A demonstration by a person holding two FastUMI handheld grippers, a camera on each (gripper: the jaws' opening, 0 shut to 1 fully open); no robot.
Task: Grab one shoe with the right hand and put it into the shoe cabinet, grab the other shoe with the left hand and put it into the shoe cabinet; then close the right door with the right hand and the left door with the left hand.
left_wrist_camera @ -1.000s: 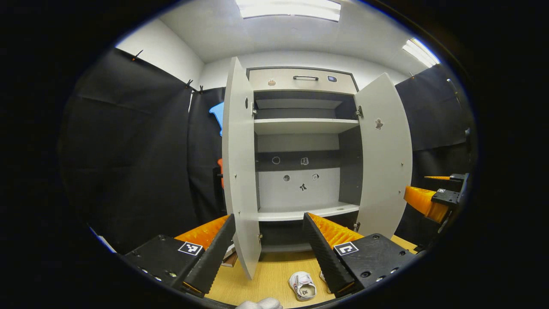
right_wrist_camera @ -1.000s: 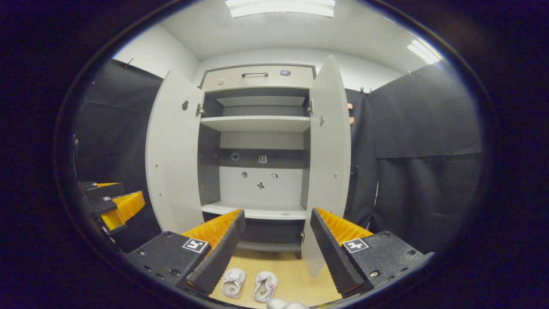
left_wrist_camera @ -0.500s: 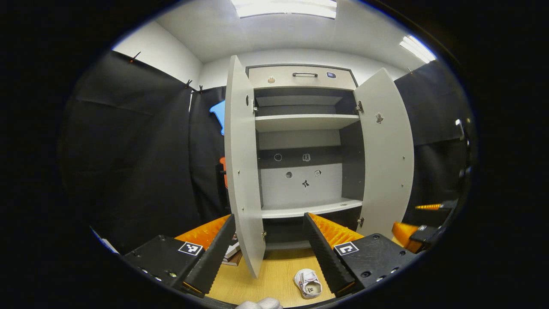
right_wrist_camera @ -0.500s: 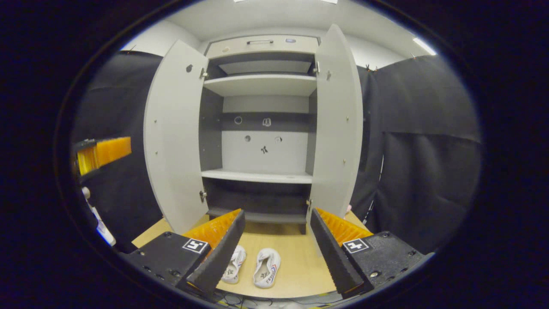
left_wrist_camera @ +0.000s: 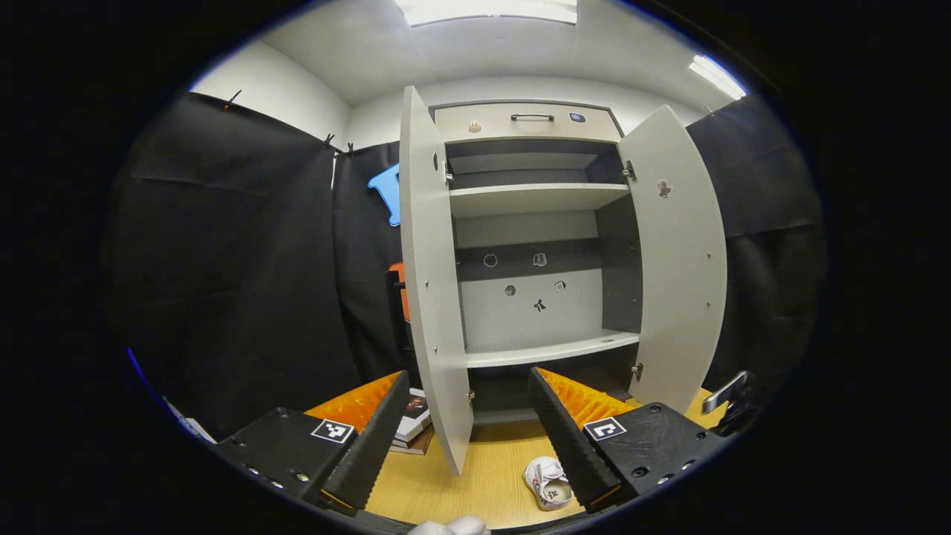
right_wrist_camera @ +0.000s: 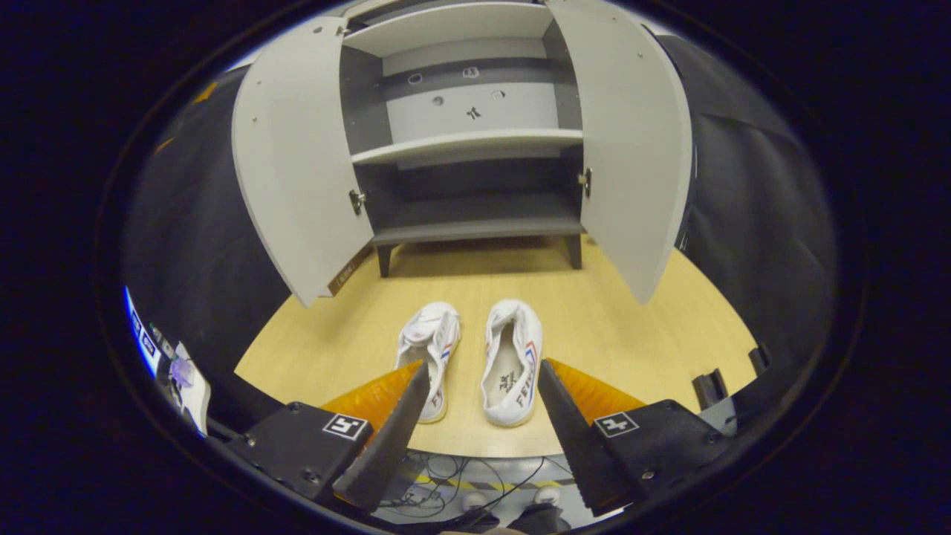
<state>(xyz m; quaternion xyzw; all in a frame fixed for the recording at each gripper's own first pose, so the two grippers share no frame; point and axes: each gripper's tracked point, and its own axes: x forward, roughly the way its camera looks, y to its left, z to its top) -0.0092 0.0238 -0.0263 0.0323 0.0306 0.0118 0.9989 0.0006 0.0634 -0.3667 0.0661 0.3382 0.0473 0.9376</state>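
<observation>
Two white shoes lie side by side on the wooden floor, heels toward me: the right shoe [right_wrist_camera: 511, 362] and the left shoe [right_wrist_camera: 429, 349]. My right gripper [right_wrist_camera: 481, 438] hangs open above and in front of them, the right shoe between its fingers in the view but not touched. The grey shoe cabinet [right_wrist_camera: 468, 141] stands behind with both doors open and bare shelves. In the left gripper view the cabinet [left_wrist_camera: 542, 245] is ahead, its left door [left_wrist_camera: 435, 282] edge-on. My left gripper [left_wrist_camera: 464, 446] is open and holds nothing; one shoe [left_wrist_camera: 548, 483] lies by its right finger.
A stack of books [left_wrist_camera: 413, 427] lies on the floor behind the left door. Black cloth walls close in on both sides. Cables [right_wrist_camera: 461, 475] run below the floor board's near edge. The right door [right_wrist_camera: 631, 141] swings wide toward the right.
The right gripper has tilted downward and come lower toward the shoes, which now sit between its fingers in view. The left gripper shifted slightly left. Both stayed open.
</observation>
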